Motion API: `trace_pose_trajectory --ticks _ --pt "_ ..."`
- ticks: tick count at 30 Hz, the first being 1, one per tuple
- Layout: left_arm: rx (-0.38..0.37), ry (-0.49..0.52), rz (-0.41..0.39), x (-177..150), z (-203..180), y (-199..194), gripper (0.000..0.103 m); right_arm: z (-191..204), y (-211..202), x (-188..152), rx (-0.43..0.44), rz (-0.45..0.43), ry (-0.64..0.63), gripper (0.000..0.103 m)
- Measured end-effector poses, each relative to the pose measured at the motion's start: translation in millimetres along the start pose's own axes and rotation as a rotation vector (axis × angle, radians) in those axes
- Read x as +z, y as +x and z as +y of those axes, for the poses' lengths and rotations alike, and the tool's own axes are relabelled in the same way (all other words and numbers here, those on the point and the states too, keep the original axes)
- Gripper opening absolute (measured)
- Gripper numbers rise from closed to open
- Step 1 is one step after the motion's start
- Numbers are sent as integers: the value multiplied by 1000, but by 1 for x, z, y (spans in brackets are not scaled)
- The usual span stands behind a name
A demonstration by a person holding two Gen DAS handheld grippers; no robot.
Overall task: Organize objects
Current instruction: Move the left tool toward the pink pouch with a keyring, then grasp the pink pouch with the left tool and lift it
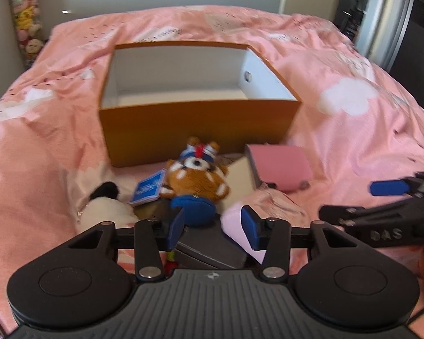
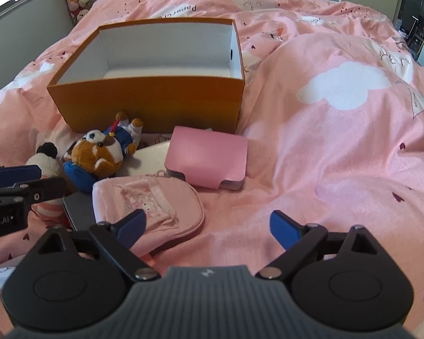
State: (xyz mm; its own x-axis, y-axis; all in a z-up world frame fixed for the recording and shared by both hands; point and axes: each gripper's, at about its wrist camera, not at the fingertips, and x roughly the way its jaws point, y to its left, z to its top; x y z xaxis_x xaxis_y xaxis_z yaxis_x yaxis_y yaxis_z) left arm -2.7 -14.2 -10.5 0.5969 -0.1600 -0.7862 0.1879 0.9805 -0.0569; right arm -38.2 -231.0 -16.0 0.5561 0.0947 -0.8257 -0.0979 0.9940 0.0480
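Here, plush toy (image 1: 196, 178) just ahead of left gripper (image 1: 213, 227) parted fingers (image 1: 175, 226).

The orange box (image 1: 198, 124) hides its own floor behind the near wall. A dark flat thing (image 1: 209, 245) lies mostly under the plush raccoon (image 1: 196, 175) and pink pouch (image 2: 147, 200). The blue tag's (image 1: 148, 188) print is blurred. The black-and-white plush (image 1: 104, 206) shows no face.
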Motion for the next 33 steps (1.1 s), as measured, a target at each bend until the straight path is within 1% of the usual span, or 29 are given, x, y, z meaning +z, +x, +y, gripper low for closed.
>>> trace_pose_trajectory --ticks 1,3,5,7,8,10,12,14,15,16,17,18,19,22,25,29,33 --pt "-13 10 10 -1 -2 1 51 0 2 -1 -2 12 1 84" --pt "-36 23 30 -4 -4 3 49 -1 5 -3 2 29 2 77" --pt "-57 37 54 -6 -9 6 49 0 6 -5 7 35 -3 72" --pt "-83 47 71 -10 -14 9 49 2 8 -7 10 47 -13 64" --pt "-99 51 79 -11 -15 10 49 2 10 -8 15 55 -20 63" --pt "-123 67 95 -15 -20 12 49 5 13 -11 18 78 -42 55" --pt "-135 99 106 -17 -25 12 49 9 18 -14 16 103 -74 54" --pt "-146 122 107 -18 -29 11 49 12 24 -17 30 137 -97 50" --pt "-146 124 106 -18 -29 10 49 13 28 -18 44 154 -105 46" --pt "-142 121 105 -18 -29 10 49 14 31 -19 60 169 -111 38" --pt "-136 114 107 -17 -27 11 49 15 34 -20 78 181 -118 34" --pt "-131 103 110 -17 -24 12 49 17 37 -20 96 191 -129 27" --pt "-128 91 115 -16 -22 13 49 19 39 -20 111 198 -143 25" --pt "-125 63 123 -15 -15 15 49 29 42 -21 146 195 -194 25" --pt "-119 55 115 -14 -13 15 49 35 41 -18 162 158 -229 24" --pt "-102 47 94 -10 -10 12 49 38 37 -10 157 95 -243 24" --pt "-102 30 102 -8 -6 16 49 34 35 -2 162 53 -229 24"
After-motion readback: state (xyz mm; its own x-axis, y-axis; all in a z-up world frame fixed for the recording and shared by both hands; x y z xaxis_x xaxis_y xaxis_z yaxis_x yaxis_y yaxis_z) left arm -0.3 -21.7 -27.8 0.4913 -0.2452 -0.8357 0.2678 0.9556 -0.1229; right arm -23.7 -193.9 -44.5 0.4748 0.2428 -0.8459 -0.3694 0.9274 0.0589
